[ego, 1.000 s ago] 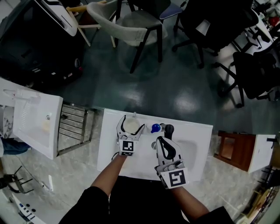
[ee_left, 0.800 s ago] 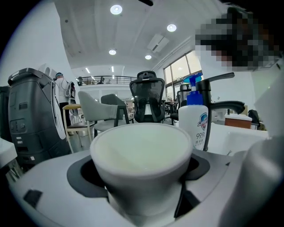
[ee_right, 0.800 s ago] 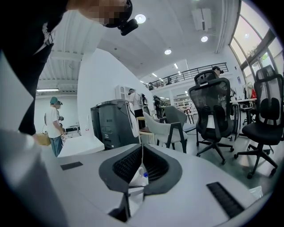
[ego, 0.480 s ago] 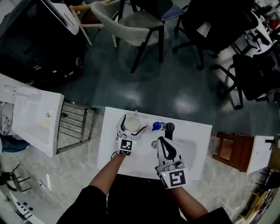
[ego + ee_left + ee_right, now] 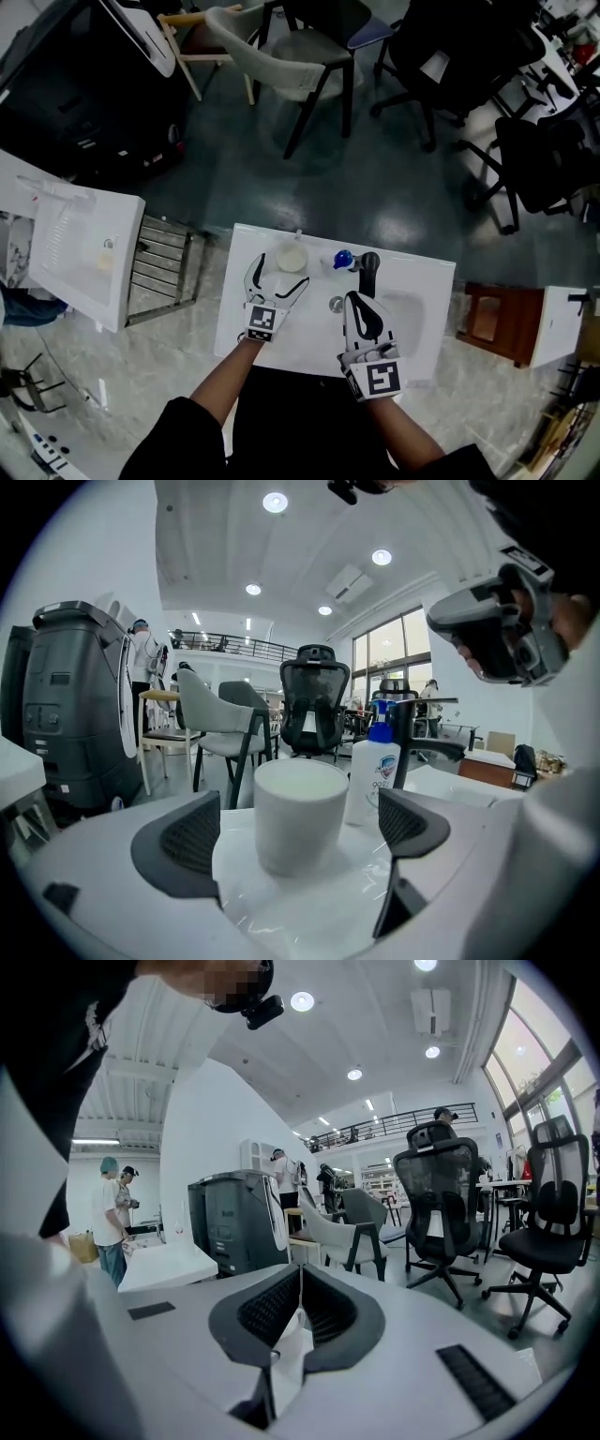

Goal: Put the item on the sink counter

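Two grippers show in the head view, both over the white sink tabletop [image 5: 236, 281]. The left gripper [image 5: 279, 274] stands wide, its jaws having just been opening. The white cup [image 5: 292, 257] sits on the tabletop just past its fingertips, near the back edge. Right of the cup we see only the blue cap of a soap bottle [image 5: 342, 259]; from this height its body is hidden beneath the cap. A dark faucet [image 5: 367, 265] stands just beside the bottle, and the right gripper [image 5: 359, 300] points toward it with its jaws together. Our own arms [image 5: 220, 384] cover part of the tabletop's near edge.

In the left gripper view, the cup stands upright between the open jaws with a gap to each dark pad [image 5: 192, 836], so nothing presses on it. The soap bottle stands behind it to the right, partly covering the faucet. The right gripper shows at the upper right, cut off by the frame.

In the right gripper view, the jaws meet with nothing between them. Beyond them we make out office chairs [image 5: 441, 1204] and a grey machine [image 5: 234, 1222], while the tabletop itself is mostly hidden behind the gripper.
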Demonstrator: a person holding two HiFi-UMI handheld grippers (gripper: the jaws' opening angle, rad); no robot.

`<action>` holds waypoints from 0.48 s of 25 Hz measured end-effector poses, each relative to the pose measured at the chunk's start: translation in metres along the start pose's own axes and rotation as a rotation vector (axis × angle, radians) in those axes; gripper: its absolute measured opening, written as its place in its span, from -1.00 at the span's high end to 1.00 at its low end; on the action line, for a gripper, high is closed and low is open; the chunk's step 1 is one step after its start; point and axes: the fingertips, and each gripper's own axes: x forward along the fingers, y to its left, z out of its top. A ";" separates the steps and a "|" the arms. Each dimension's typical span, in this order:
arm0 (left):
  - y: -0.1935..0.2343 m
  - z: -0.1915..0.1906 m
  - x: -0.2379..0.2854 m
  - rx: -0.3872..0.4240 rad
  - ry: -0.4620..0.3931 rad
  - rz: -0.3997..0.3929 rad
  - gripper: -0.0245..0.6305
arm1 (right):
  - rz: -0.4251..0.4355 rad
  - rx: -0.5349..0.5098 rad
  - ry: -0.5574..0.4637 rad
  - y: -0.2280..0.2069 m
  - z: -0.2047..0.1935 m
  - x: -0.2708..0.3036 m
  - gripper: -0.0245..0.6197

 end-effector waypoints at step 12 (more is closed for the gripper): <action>-0.026 0.077 -0.108 -0.129 -0.086 -0.101 -0.63 | -0.060 -0.003 -0.094 0.055 0.030 -0.045 0.82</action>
